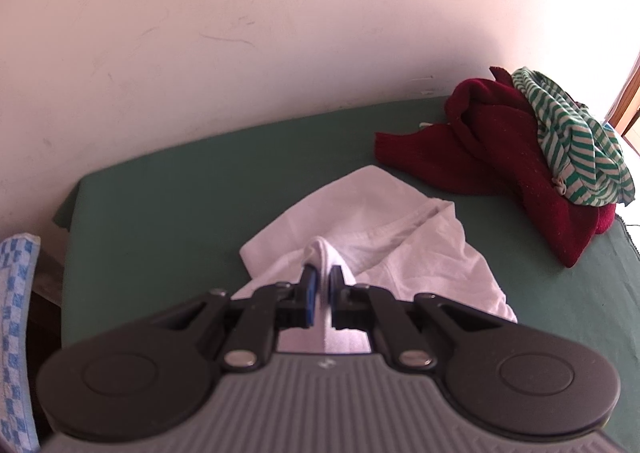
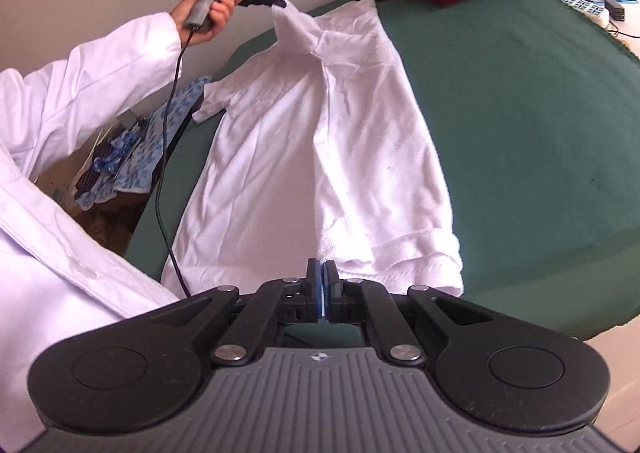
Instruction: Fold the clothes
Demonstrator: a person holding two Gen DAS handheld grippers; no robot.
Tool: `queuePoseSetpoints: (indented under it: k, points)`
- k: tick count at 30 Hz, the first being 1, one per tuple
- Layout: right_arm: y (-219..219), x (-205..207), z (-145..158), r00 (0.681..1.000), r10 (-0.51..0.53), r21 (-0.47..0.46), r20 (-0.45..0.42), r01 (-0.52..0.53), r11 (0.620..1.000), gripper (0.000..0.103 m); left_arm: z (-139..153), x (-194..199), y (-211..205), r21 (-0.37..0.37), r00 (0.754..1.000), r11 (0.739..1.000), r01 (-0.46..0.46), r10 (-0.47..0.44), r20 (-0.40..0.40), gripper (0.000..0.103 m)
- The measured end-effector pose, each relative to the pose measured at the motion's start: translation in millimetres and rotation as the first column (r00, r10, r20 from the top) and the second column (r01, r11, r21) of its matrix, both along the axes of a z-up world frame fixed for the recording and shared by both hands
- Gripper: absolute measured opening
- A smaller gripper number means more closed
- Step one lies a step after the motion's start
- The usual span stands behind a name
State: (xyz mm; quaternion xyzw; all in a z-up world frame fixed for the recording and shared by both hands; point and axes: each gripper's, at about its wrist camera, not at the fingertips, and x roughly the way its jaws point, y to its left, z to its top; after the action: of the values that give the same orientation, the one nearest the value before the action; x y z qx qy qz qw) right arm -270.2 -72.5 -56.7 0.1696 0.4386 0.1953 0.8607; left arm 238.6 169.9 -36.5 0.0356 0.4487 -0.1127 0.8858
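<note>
Here, a white shirt [image 2: 320, 141] is pinched by both grippers over the green table [image 2: 520, 125].
The left gripper [image 1: 320, 281] is closed on a raised fold, the right gripper [image 2: 322, 281] on the hem; a maroon garment [image 1: 500, 157] and striped garment [image 1: 576, 141] are piled beyond. No writing can be read.

A scuffed white wall [image 1: 240, 33] rises behind the desk [image 1: 180, 181], which wears a dark green cloth; daylight enters by a wooden door frame [image 1: 628, 93] at right

White shirt [image 2: 320, 141] lies stretched lengthwise, shoulder lifted, hem pinched.

Wrist views close, sharing white shirt [image 1: 360, 213].
</note>
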Motion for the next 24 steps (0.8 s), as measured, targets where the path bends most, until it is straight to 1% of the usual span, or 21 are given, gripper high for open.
queuePoseSetpoints:
  k: [2,4,6,7,8,9,10,11,12,13,14,15,16,18,20,23,24]
  points:
    - [5.9,1.6,-8.6,0.999,0.015,0.008,-0.03,-0.015,1.0,0.001,-2.1,0.8,-2.4,0.01,1.0,1.0,0.01,-0.01,-0.001,0.001]
    - [16.2,4.6,-17.9,0.998,0.04,0.01,-0.058,-0.039,0.999,0.002,-6.6,1.5,-6.3,0.04,1.0,0.999,0.019,-0.019,0.002,0.001]
    - [25.6,8.8,-27.5,0.99,0.085,0.048,-0.116,-0.08,0.996,0.003,-11.6,2.3,-8.6,0.068,1.0,0.997,0.025,-0.025,0.004,0.001]
    - [30.3,11.2,-32.2,0.982,0.112,0.07,-0.15,-0.102,0.992,0.006,-14.0,2.8,-9.2,0.08,1.0,0.996,0.027,-0.028,0.003,0.002]
    - [33.8,12.1,-33.6,0.975,0.138,0.088,-0.172,-0.124,0.988,0.009,-16.4,3.2,-9.8,0.092,1.0,0.995,0.03,-0.031,0.003,0.002]
    - [35.9,11.2,-30.9,0.97,0.162,0.1,-0.179,-0.146,0.984,0.009,-18.8,3.6,-10.4,0.103,0.999,0.994,0.033,-0.033,0.003,0.002]
    - [35.3,9.4,-25.3,0.971,0.172,0.109,-0.167,-0.155,0.982,0.009,-20.9,3.5,-10.3,0.113,0.999,0.993,0.036,-0.037,0.003,0.002]
    - [29.9,6.4,-15.4,0.981,0.15,0.107,-0.127,-0.137,0.985,0.009,-22.4,1.8,-8.5,0.12,0.999,0.992,0.042,-0.043,0.006,0.002]
    - [22.6,5.0,-5.6,0.991,0.103,0.092,-0.086,-0.095,0.991,0.009,-23.8,0.5,-6.4,0.126,0.999,0.991,0.047,-0.048,0.008,0.003]
    - [16.6,5.8,1.4,0.997,0.05,0.058,-0.052,-0.047,0.997,0.01,-25.4,-0.2,-3.8,0.133,0.999,0.99,0.048,-0.05,0.01,0.003]
    - [12.2,7.7,6.1,1.0,0.003,0.013,-0.021,-0.003,1.0,0.016,-27.2,-0.4,-1.0,0.138,0.999,0.989,0.048,-0.049,0.008,0.003]
    - [9.8,11.6,8.1,1.0,-0.027,-0.034,0.007,0.028,0.999,0.019,-29.5,0.7,2.0,0.136,0.999,0.99,0.042,-0.043,0.001,0.003]
    - [11.1,18.8,4.0,0.999,-0.04,-0.074,0.019,0.041,0.996,0.019,-31.9,1.7,4.6,0.135,0.999,0.99,0.036,-0.036,-0.006,0.003]
    - [16.7,34.7,-11.7,0.998,-0.067,-0.103,0.004,0.067,0.992,0.016,-36.8,3.5,7.4,0.13,1.0,0.991,0.022,-0.019,-0.022,0.003]
    - [23.3,41.8,-27.6,0.998,-0.048,-0.07,-0.041,0.045,0.997,0.011,-41.5,4.8,9.4,0.128,0.999,0.992,0.011,-0.007,-0.034,0.003]
    - [35.2,29.9,-31.8,0.994,0.071,-0.082,-0.079,-0.078,0.994,0.012,-45.1,3.0,6.2,0.151,0.999,0.988,0.027,-0.024,-0.021,0.004]
    - [35.1,26.2,-29.1,0.99,0.104,-0.066,-0.097,-0.11,0.992,0.014,-45.9,3.9,5.8,0.153,1.0,0.988,0.027,-0.025,-0.019,0.005]
